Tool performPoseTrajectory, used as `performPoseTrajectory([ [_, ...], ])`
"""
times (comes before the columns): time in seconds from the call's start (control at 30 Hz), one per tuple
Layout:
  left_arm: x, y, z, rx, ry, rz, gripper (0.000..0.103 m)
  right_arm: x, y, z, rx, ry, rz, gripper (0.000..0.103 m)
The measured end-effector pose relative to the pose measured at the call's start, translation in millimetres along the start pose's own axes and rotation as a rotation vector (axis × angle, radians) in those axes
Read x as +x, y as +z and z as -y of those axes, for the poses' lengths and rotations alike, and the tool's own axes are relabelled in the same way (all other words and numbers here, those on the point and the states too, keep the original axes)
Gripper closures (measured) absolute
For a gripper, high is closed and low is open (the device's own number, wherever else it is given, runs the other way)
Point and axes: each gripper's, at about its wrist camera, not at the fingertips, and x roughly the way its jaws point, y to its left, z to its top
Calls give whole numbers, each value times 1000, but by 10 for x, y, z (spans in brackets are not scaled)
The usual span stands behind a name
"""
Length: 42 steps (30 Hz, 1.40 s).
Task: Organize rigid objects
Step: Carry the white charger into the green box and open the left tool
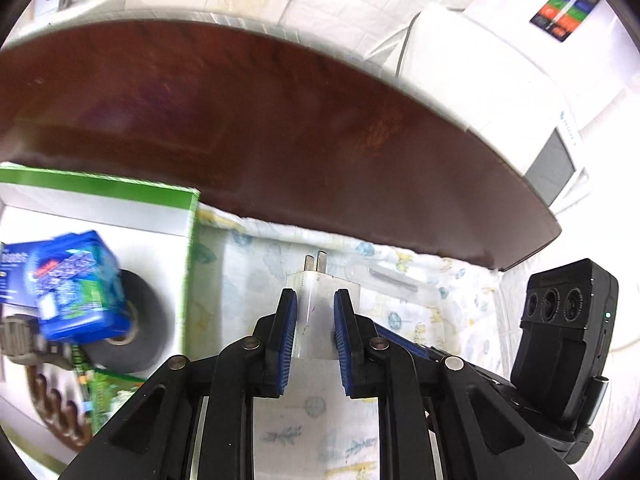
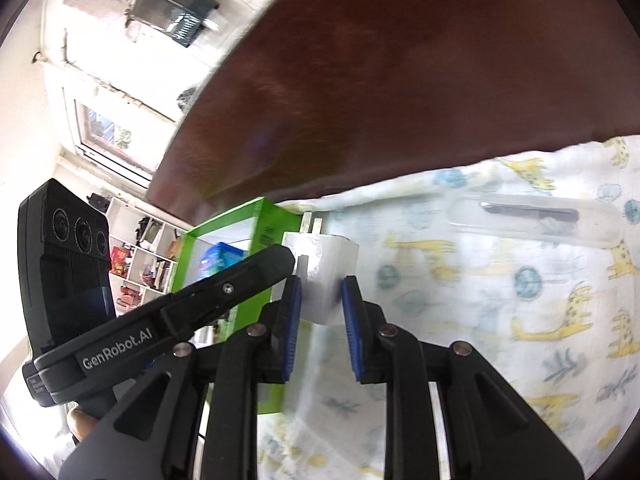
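Observation:
A white plug charger (image 1: 316, 296) with two metal prongs hangs just above the patterned cloth (image 1: 400, 320), and my left gripper (image 1: 316, 320) is shut on its sides. In the right wrist view the same charger (image 2: 328, 264) sits between the blue pads of my right gripper (image 2: 322, 312). Those pads lie against its lower part. The left gripper's finger (image 2: 276, 258) presses the charger from the left. The right gripper's camera housing (image 1: 568, 320) stands close by on the right. A green-rimmed open box (image 1: 100, 184) lies to the left, and it also shows behind the charger as the green box (image 2: 224, 224).
The box holds a blue packet (image 1: 76, 280), a black tape roll (image 1: 140, 328) and other small items. A clear tube (image 2: 536, 220) with a dark insert lies on the giraffe cloth (image 2: 520, 320). A dark wooden board (image 1: 280, 120) rises behind. A white carton (image 1: 480, 80) is beyond it.

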Motion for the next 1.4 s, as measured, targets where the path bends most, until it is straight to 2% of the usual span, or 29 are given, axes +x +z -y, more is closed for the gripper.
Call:
performPoseTrajectory([
  [0.17, -306, 4, -123, 1, 23, 62, 86, 104, -46, -386, -48, 49, -8, 79],
  [0.3, -704, -10, -443, -20, 41, 100, 86, 114, -84, -651, -86, 86, -32, 79],
  [0.4, -854, -59, -644, -43, 60, 120, 86, 203, -140, -789, -112, 107, -62, 79],
  [0.57, -977, -166, -1026, -100, 79, 107, 86, 379, -259, -957, -143, 96, -126, 79],
  [0.77, -851, -263, -1179, -146, 77, 56, 86, 518, -364, -971, -149, 63, -166, 79],
  [0.93, -827, -266, -997, -101, 112, 75, 86, 349, -295, -895, -148, 59, -120, 80],
  [1.1, -715, -227, -642, -45, 87, 73, 86, 52, -230, -697, -146, 24, -50, 80],
  [1.17, -605, -214, -459, -18, 76, 64, 81, -91, -191, -555, -126, 3, -18, 80],
  [1.23, -440, -203, -247, 8, 53, 44, 68, -247, -157, -365, -96, -20, 15, 80],
  [1.4, -12, -158, 250, 71, 17, -12, 65, -697, -78, 257, -5, -103, 106, 79],
])
